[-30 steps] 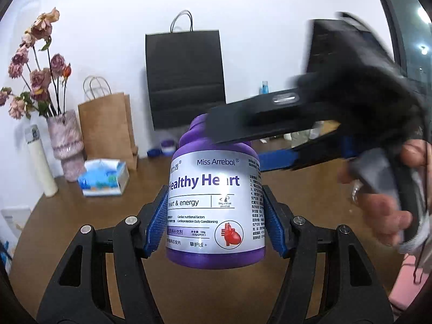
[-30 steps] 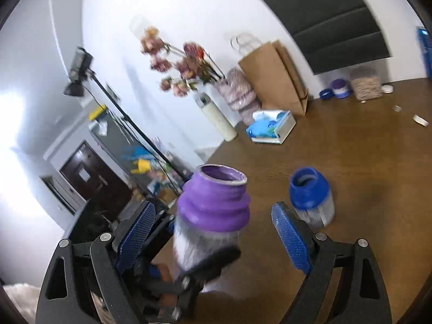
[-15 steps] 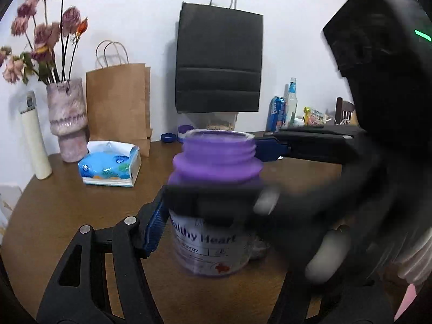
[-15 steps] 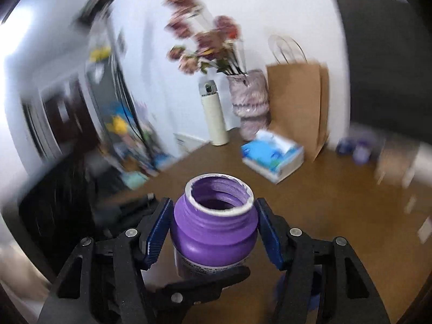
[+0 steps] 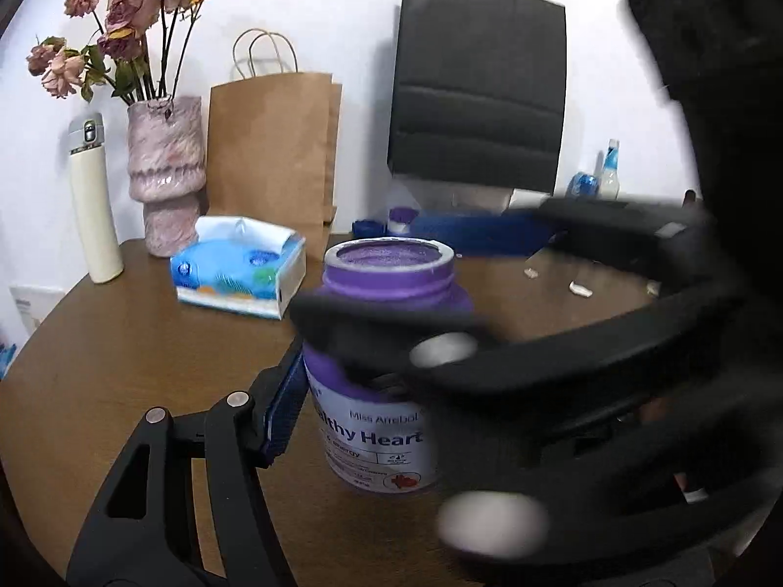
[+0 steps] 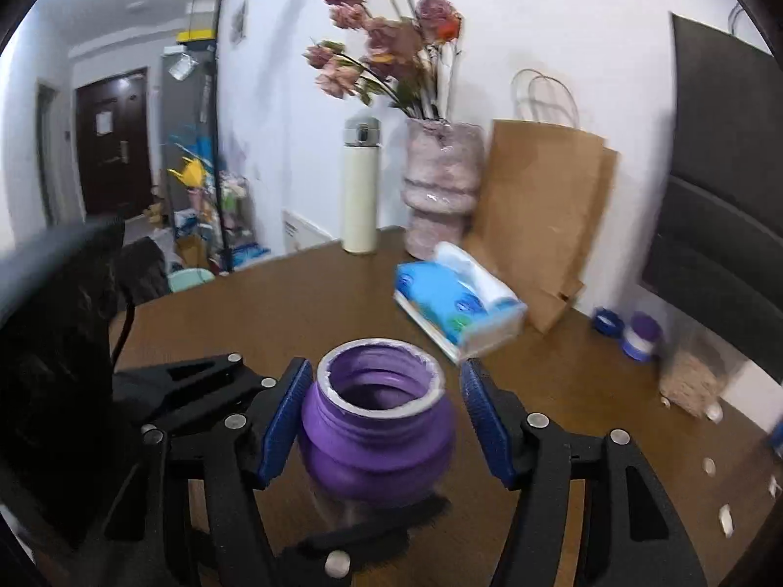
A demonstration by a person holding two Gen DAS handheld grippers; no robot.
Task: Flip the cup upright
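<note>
The cup is a purple jar (image 5: pixel 381 420) with a white "Healthy Heart" label. It stands upright on the brown table (image 5: pixel 122 352), open mouth up. My left gripper (image 5: pixel 367 406) holds its body low down; the left blue pad (image 5: pixel 286 401) presses the side, and the other finger is hidden. The blurred right gripper (image 5: pixel 538 367) crosses in front of the jar. In the right wrist view the jar (image 6: pixel 377 440) sits between the pads of my right gripper (image 6: pixel 386 416). That gripper is open, with a clear gap at the right pad (image 6: pixel 484 420).
A blue tissue box (image 5: pixel 240 274) lies behind the jar. A cream thermos (image 5: pixel 95 205), a pink vase (image 5: pixel 164 171), a brown paper bag (image 5: pixel 274 151) and a black bag (image 5: pixel 479 98) line the wall. A small jar (image 6: pixel 641 335) and white bits (image 5: pixel 580 288) lie at right.
The jar came down from mid-air and now stands on the table. My right gripper closed around its neck, then spread its pads apart.
</note>
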